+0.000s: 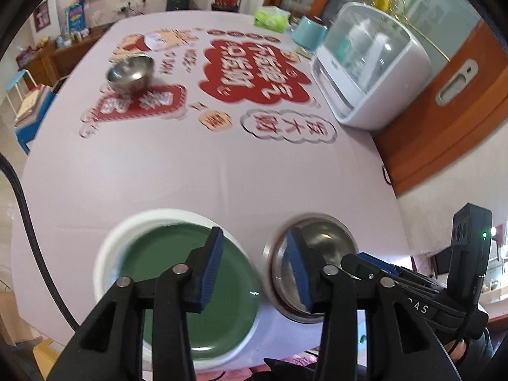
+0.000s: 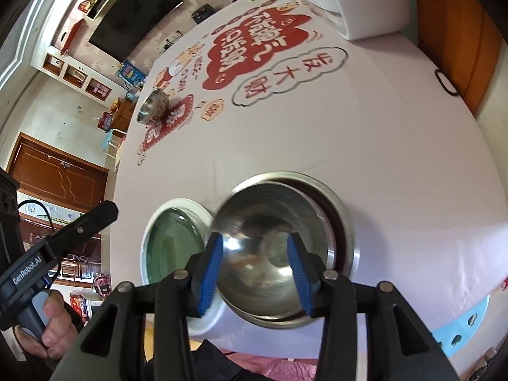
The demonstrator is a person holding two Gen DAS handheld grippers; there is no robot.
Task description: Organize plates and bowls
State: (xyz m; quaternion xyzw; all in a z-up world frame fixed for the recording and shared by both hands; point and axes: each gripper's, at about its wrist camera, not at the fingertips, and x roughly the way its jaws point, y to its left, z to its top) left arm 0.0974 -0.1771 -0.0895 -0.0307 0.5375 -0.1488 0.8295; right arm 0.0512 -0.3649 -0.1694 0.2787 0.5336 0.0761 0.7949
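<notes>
Hovering over desk [image 1: 222, 171] | left claw [image 1: 257, 270] apart, empty, above green plate [image 1: 177, 285] | right claw [image 2: 254, 273] apart, empty, over steel bowl [image 2: 273, 241] beside plate | second bowl [image 1: 130, 74] far side

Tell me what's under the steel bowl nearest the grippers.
The near steel bowl sits on a steel plate, whose rim shows around its far and right sides. The plate's centre is hidden by the bowl. The green plate lies beside it, not beneath.
</notes>
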